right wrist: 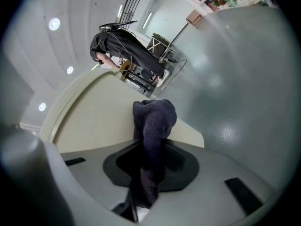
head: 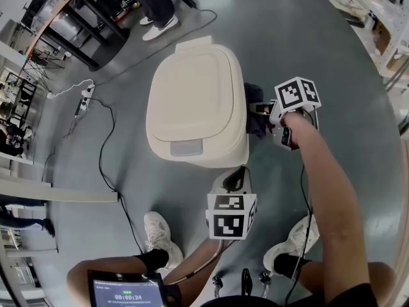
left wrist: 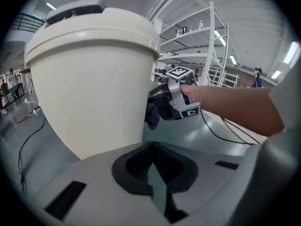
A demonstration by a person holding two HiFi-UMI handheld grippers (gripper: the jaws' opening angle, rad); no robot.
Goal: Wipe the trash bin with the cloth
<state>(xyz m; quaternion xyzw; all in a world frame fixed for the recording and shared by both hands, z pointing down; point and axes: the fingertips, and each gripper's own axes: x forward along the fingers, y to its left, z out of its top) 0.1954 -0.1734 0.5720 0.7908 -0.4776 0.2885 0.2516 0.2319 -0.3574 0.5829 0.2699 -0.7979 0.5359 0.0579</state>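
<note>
Trash bin (head: 192, 101) is seen standing upright on the grey floor (head: 287, 43), and its cream lid (head: 192, 85) is shut. The dark cloth (right wrist: 153, 119) is pinched in the right claw (right wrist: 148, 173). It is pressed against the right side of the bin, just under the lid. A bunch of the cloth is pushed out past the claw tips and is touching the bin wall. The right claw is held by a hand (head: 297, 123), and a bare arm (head: 332, 197) is stretched out toward the bin.

The left claw (left wrist: 153, 175) is pressed together, and nothing is held in it. It is held low, near the front of the bin and close to its bottom. It cannot be told if the bin is touched by it. In the left gripper view the bin wall is seen close up, with the right claw and the cloth at its side.

A black cable (head: 102, 165) is laid on the floor to the left of the bin. A white power strip (head: 83, 98) is seen further left. Two white shoes (head: 160, 232) are planted in front of the bin. Another person's legs (head: 156, 5) are seen behind the bin. A small screen (head: 124, 293) is seen well in front of the bin, beside the left shoe.
</note>
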